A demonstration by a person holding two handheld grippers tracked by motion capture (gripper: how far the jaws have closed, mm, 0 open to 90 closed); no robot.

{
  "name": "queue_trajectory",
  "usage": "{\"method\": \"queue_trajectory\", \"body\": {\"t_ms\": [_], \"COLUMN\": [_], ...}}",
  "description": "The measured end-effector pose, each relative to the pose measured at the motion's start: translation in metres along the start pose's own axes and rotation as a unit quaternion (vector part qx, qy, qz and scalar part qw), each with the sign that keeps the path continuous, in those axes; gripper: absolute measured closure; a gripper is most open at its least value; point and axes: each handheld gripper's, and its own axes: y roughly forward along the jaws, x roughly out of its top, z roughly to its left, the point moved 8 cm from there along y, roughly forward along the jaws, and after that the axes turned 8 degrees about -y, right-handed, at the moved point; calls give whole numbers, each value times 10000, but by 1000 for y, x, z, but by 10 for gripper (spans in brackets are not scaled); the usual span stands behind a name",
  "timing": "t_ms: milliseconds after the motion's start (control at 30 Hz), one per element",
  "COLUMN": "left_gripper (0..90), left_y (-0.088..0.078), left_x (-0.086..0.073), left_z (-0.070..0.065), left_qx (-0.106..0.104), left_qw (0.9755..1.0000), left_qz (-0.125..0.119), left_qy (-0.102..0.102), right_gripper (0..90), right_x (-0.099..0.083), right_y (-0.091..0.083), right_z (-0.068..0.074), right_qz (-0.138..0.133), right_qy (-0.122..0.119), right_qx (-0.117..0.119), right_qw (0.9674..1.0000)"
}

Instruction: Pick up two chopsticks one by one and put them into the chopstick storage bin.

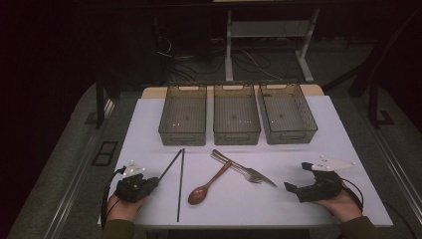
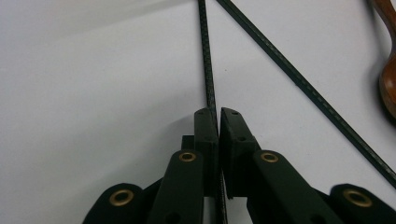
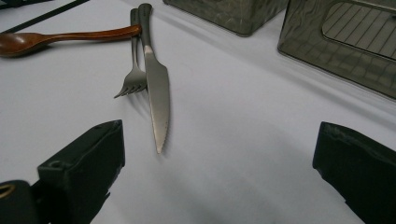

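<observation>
The left gripper [image 2: 218, 116] has its jaws pressed together on the near end of one chopstick [image 2: 208, 65], the thin black stick running between the two pads and out past them. From the pinch, that chopstick's long axis runs straight ahead of the jaws, away from the person and toward the baskets; in the high view it is the slanted one [image 1: 170, 165], leaning from the left gripper [image 1: 155, 180] up and to the right. The second chopstick [image 2: 303, 86] lies apart from the pads, off to their right, crossing the view on a diagonal; from above it lies nearly straight up and down the table [image 1: 180, 186], and the far tips of the two sticks come close together.

Beyond them lies a wooden spoon [image 1: 209, 184], then a fork [image 3: 134, 70] and a knife [image 3: 156, 88] side by side, the spoon's handle resting across their handles. Three mesh baskets [image 1: 183, 133] stand in a row at the back of the table [image 1: 318, 149].

The right gripper [image 1: 298, 181] rests near the right edge with its jaws spread wide and nothing between them [image 3: 219, 158], well apart from both chopsticks. The left hand is therefore the one placed to lift the held stick, and any lift likely has to carry its long free end clear of the second stick.
</observation>
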Motion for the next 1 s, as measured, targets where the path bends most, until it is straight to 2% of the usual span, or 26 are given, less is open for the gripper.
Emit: {"method": "queue_trajectory", "body": {"t_ms": [67, 467, 667, 1000], "left_gripper": [850, 852, 852, 852], "left_y": [0, -6, -10, -23], "left_x": [1, 5, 9, 16], "left_z": [-1, 0, -1, 0], "left_qx": [38, 47, 39, 3], "left_qw": [10000, 9999, 9998, 9990], "left_qz": [15, -84, -196, -439], "left_qy": [49, -60, -32, -106], "right_gripper": [17, 17, 17, 17], "right_x": [0, 0, 0, 0], "right_y": [0, 0, 0, 0], "right_z": [0, 0, 0, 0], "right_qz": [2, 0, 3, 5], "right_qy": [7, 3, 5, 16], "right_qx": [1, 3, 3, 5], "right_qw": [10000, 10000, 10000, 10000]}}
